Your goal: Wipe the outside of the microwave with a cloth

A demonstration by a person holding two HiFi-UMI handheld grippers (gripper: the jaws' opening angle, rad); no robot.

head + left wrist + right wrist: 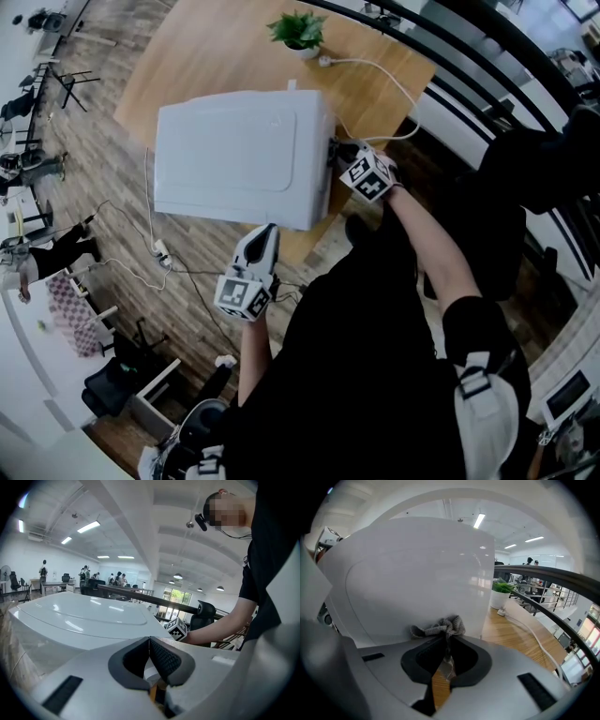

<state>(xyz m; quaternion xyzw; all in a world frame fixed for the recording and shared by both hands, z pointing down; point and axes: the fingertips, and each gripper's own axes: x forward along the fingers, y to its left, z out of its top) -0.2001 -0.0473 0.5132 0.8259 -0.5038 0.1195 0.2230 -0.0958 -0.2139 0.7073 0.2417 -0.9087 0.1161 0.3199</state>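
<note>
Right claw (446,644): pinching grey cloth (439,629) against microwave (417,573) wall directly ahead. Left claw (149,641): pressed together, nothing held; microwave just ahead.

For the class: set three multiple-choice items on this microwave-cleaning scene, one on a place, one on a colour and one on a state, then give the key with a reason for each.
1. Where does the potted plant stand in relation to the microwave?
A. on top of it
B. on the table, beyond its far side
C. under it

2. What colour is the microwave's casing?
A. black
B. red
C. white

3. What is the state of the right tool?
A. shut on the cloth
B. wide open and empty
C. shut with nothing in it

Key: 1 B, since the head view shows the plant on bare wood past the microwave. 2 C, since the casing is white in every view. 3 A, since the right gripper view shows the grey cloth pinched between the jaws, bunched against the microwave's side.
</note>
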